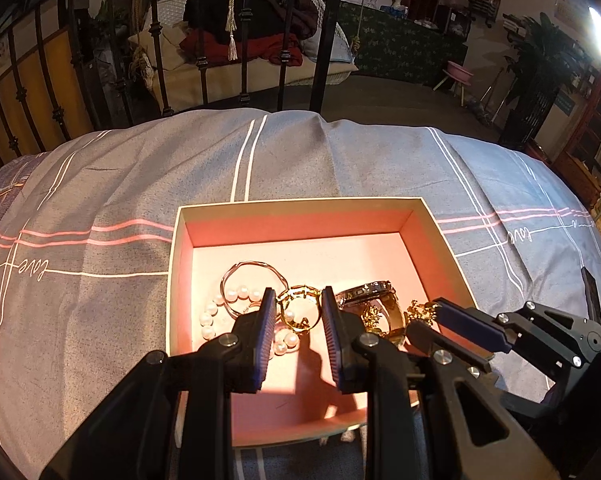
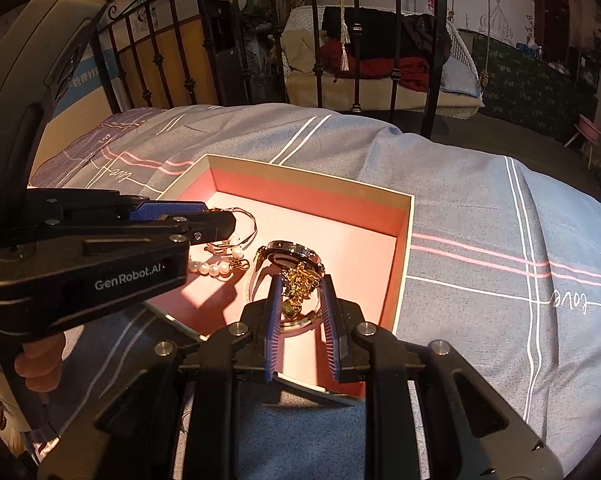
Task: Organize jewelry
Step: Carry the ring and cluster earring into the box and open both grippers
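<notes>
An open box with a pink lining sits on the bed; it also shows in the right wrist view. Inside lie a thin bangle, a pearl bracelet, a gold ring piece, a watch and a gold chain. My left gripper is open, its fingers on either side of the gold ring piece. My right gripper is open over the watch and chain, fingers on either side of the chain.
The box rests on a grey-blue bedspread with white and pink stripes. A black iron bed rail stands behind. The left gripper body reaches into the box from the left in the right wrist view.
</notes>
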Demonstrator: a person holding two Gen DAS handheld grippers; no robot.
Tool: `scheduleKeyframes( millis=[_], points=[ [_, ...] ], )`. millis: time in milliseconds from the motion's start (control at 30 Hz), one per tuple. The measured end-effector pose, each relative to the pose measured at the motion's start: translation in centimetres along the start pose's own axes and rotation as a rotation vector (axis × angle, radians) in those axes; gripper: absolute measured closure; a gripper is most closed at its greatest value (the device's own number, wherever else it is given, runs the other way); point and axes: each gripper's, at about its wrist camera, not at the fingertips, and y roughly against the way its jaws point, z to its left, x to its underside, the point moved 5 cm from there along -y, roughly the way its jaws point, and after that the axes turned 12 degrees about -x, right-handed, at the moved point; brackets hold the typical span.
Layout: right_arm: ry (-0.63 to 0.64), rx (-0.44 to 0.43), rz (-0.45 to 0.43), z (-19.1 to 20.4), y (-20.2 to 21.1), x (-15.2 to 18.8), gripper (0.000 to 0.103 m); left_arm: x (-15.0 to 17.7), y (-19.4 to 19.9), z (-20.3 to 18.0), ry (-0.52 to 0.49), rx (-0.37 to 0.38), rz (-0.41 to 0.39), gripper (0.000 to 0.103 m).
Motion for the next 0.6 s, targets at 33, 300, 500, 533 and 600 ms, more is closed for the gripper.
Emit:
scheduleKeyframes(
  millis=[33,300,500,533,600],
  points=[
    [0.002,0.001,0.002,-0.01,-0.16,-0.07,0.083,-0.03,-0.15,-0.01,0.0,0.0,0.001,0.08],
    [0.005,-0.001,0.02,-0.1,-0.84,0.0,0.083,-0.1,-1.02,-0.24,0.005,0.0,0.018,0.08],
    [0.004,-0.001,0.034,-0.09,-1.15,0.35,0.083,-0.24,-1.05,-0.06,0.014,-0.007,0.02,0.08],
    [0.008,0.0,0.032,-0.02,-1.08,0.39,0.083,-0.25,-1.02,-0.01,0.014,-0.01,0.02,0.079],
    [0.017,0.002,0.029,0.14,-0.96,0.46,0.083,-0.23,-0.86,0.15,0.019,-0.017,0.02,0.073]
  ],
)
